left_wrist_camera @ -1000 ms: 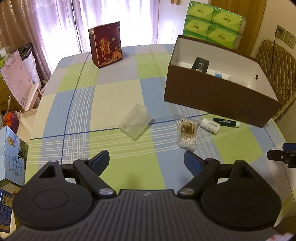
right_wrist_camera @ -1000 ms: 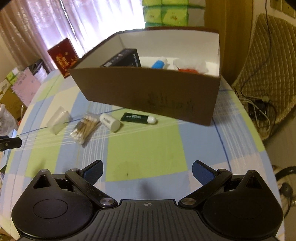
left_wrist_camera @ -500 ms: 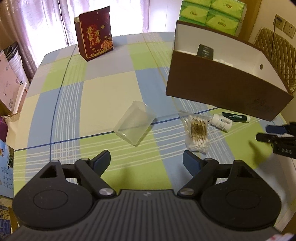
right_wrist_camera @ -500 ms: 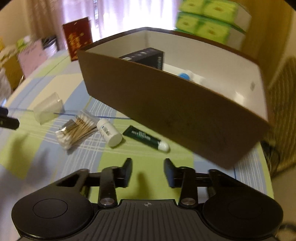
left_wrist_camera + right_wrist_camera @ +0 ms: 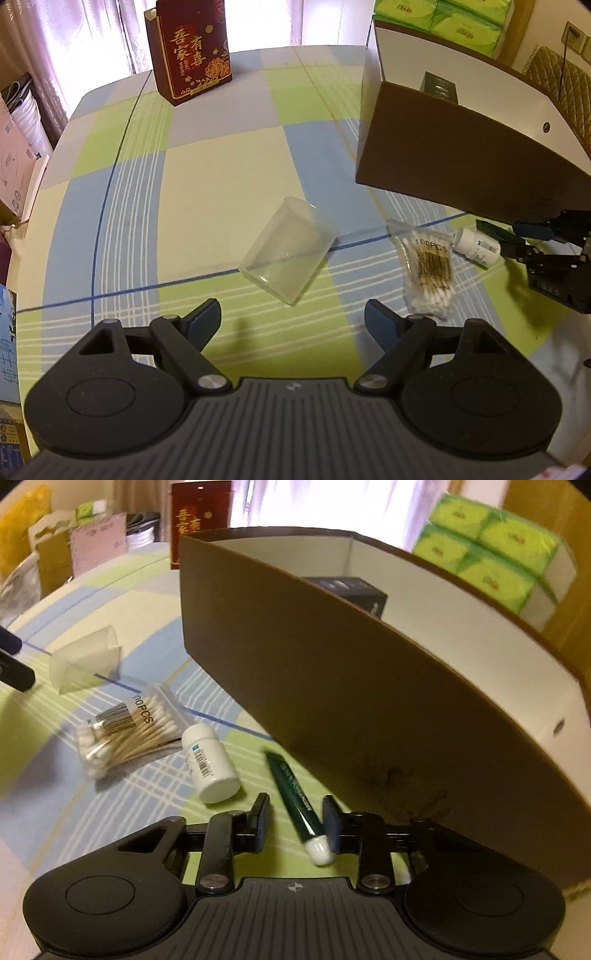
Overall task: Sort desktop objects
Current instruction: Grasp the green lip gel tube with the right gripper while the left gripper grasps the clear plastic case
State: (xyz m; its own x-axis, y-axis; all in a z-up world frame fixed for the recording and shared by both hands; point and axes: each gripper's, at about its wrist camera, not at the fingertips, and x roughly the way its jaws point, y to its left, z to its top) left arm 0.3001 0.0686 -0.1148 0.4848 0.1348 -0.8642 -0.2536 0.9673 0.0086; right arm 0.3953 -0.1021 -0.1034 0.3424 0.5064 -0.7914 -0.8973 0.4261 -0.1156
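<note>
On the checked tablecloth lie a clear plastic container (image 5: 288, 251), a bag of cotton swabs (image 5: 430, 273), a white bottle (image 5: 210, 760) and a dark green tube (image 5: 291, 794) with a white cap. My left gripper (image 5: 291, 317) is open, just short of the clear container, nothing between its fingers. My right gripper (image 5: 295, 819) has its jaws drawn in narrow over the tube's cap end. The tube still lies flat, with a gap to the left pad. The right gripper (image 5: 517, 236) also shows in the left wrist view, beside the bottle.
A brown cardboard box (image 5: 332, 701) with white inner walls stands just right of the tube, with a black carton inside. A red gift box (image 5: 190, 48) stands at the table's far edge. Green tissue packs (image 5: 491, 554) are stacked behind the brown box.
The right gripper's jaws went from wide apart to narrow while it rolled and sank toward the green tube. The left gripper came lower and nearer the clear container, jaws still wide.
</note>
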